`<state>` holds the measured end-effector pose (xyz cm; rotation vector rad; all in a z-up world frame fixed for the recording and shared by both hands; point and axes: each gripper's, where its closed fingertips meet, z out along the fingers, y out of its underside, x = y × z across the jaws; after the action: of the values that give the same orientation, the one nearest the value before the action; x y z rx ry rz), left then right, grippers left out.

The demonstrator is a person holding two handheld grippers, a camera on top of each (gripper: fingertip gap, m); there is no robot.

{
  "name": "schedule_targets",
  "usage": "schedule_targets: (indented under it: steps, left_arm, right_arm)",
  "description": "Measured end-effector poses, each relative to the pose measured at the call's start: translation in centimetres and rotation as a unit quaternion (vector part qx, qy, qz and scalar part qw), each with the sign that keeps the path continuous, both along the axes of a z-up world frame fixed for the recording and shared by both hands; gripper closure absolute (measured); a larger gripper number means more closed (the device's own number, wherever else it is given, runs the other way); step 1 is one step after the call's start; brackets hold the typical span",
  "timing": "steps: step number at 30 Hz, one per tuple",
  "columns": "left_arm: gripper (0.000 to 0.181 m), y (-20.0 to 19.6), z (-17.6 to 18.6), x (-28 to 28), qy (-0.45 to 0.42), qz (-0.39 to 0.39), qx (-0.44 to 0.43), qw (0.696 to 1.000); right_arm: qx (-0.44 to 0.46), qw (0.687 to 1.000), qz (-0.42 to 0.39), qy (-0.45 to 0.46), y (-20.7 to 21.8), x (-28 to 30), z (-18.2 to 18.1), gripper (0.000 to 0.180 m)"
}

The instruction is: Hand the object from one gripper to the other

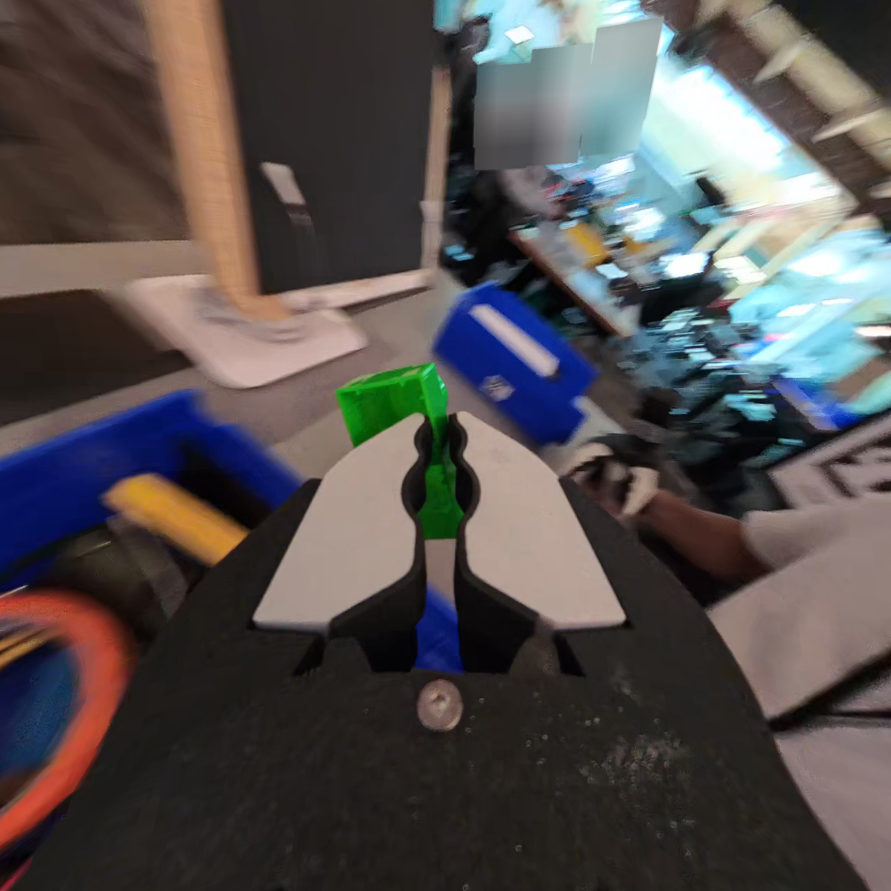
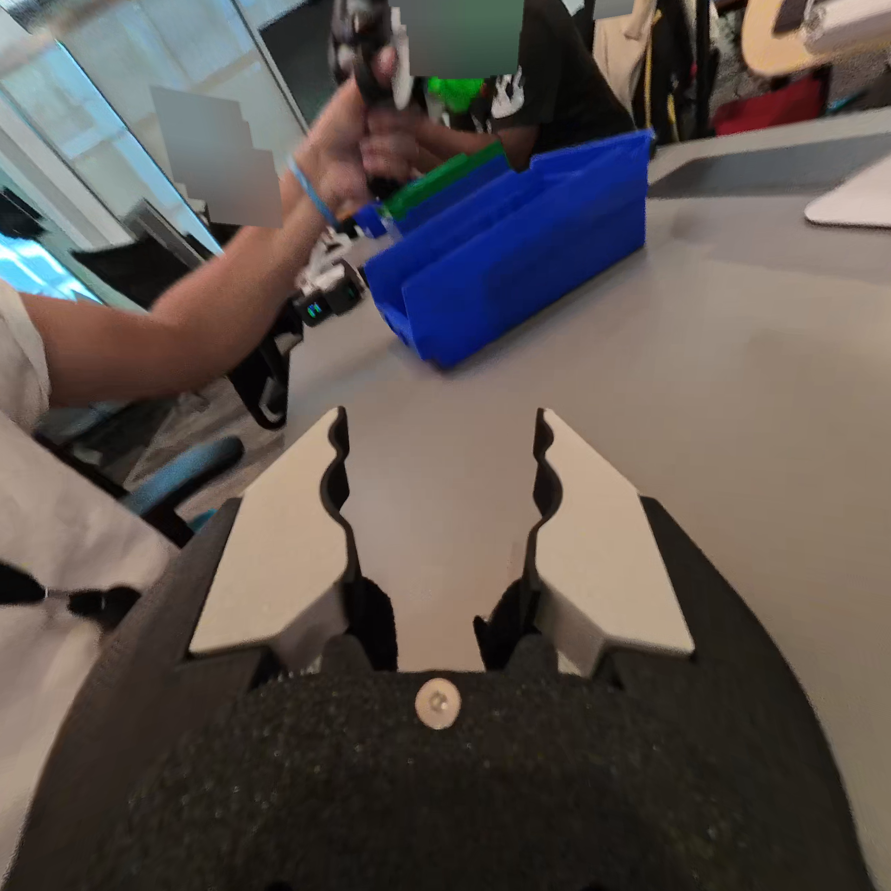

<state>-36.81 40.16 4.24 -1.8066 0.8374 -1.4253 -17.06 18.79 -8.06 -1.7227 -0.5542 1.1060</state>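
In your left wrist view, your left gripper (image 1: 439, 424) has its jaws drawn narrow around a bright green plastic piece (image 1: 393, 402). The thin part of the piece runs down the gap between the grey fingers (image 1: 357, 525), and its blockier end sticks out past the tips, leaning to the left of them. The piece is held up in the air, off the grey table (image 1: 289, 419). Left of and below the jaws sits a blue bin (image 1: 96, 448) with a yellow item (image 1: 173, 516) lying in it, and an orange ring (image 1: 91, 675) shows at the lower left edge. Ahead of the tips and to their right is a second blue bin (image 1: 516, 361), tilted in the picture. To the right of the jaws, a hand (image 1: 612, 477) shows around a dark object, blurred too much to tell more. Ahead and left, a white base (image 1: 270, 337) stands on the table.

In your right wrist view, your right gripper (image 2: 441, 414) has its jaws spread wide with nothing between them, only bare grey tabletop (image 2: 627, 385) showing through the gap. Ahead of the tips and slightly right stands a blue bin (image 2: 520, 260). Farther off, up and left of the tips, your other hand (image 2: 337, 159) holds the left gripper raised above the table, and a bit of the green piece (image 2: 453, 91) shows beside it, well apart from your right jaws. Behind that bin, another blue bin (image 2: 448, 202) holds a green flat item (image 2: 443, 178).
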Motion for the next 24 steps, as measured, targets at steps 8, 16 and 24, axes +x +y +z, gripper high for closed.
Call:
schedule_targets:
  steps: [8, 16, 24]
  left_arm:
    - [0.175, -12.2, -0.1, 14.4, -0.094, -0.125, 0.087, 0.984]
    - [0.173, -15.9, -3.3, 16.9, -0.009, -0.127, 0.115, 0.985]
    - [0.1, -15.4, -9.5, 14.2, 0.136, -0.025, 0.134, 0.981]
  right_arm:
    - [-0.01, 0.986, 0.086, 0.144, 6.6, -6.3, 8.4, 0.105]
    - [-0.014, 0.989, 0.054, 0.134, 6.5, -5.1, 6.9, 0.147]
    - [0.238, 0.844, -0.21, -0.432, 10.8, 5.6, 0.5, 0.147]
